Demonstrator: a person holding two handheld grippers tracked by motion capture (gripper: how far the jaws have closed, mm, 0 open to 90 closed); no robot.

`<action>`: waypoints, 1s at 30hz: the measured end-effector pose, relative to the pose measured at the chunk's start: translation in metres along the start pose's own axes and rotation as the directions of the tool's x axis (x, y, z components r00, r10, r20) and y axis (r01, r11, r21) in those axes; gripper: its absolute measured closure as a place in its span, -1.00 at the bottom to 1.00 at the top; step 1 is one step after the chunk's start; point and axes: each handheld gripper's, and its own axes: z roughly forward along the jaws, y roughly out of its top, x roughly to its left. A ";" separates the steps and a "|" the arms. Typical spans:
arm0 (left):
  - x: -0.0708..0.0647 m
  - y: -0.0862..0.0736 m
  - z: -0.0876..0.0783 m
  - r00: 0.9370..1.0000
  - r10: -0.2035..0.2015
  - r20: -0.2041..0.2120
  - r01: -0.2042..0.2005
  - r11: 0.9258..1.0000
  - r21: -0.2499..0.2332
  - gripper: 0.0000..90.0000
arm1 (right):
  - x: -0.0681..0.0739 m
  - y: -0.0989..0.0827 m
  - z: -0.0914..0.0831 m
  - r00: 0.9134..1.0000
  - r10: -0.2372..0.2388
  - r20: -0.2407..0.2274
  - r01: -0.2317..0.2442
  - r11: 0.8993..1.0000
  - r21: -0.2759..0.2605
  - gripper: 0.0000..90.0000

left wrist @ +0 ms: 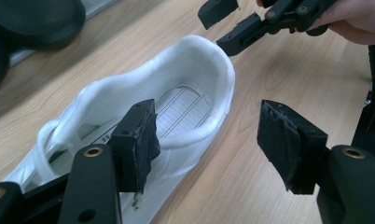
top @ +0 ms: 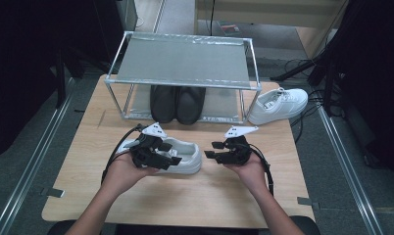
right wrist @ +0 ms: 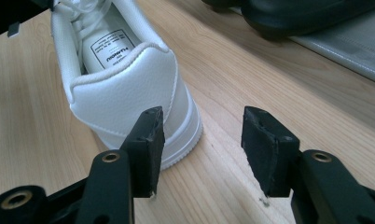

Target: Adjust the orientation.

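White sneaker (top: 185, 155) on wood table (top: 195, 196), laces up; left claw (left wrist: 209, 140) & right claw (right wrist: 202, 149) both wide, empty

A printed label (right wrist: 106, 43) is showing on the insole of the white shoe (right wrist: 129, 88) just ahead of the right claw (right wrist: 202, 149), but its lettering is appearing upside down and too small to read.

Dim, soft overhead light; dark surroundings, slightly blurred close-ups.
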 end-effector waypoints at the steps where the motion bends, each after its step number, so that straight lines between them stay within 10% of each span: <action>1: -0.001 -0.002 -0.002 1.000 0.001 -0.007 -0.001 1.000 0.001 -0.15 | 0.000 0.001 0.001 1.000 -0.001 -0.002 0.001 1.000 0.001 0.12; 22: 0.017 -0.053 -0.020 0.991 -0.105 -0.089 0.100 0.993 -0.057 -0.04 | -0.002 0.019 0.018 1.000 0.001 -0.028 -0.001 1.000 -0.001 0.51; 30: 0.034 -0.077 -0.021 0.981 -0.160 -0.112 0.158 0.987 -0.033 0.53 | 0.003 0.024 0.023 1.000 -0.019 -0.019 0.019 1.000 0.000 0.70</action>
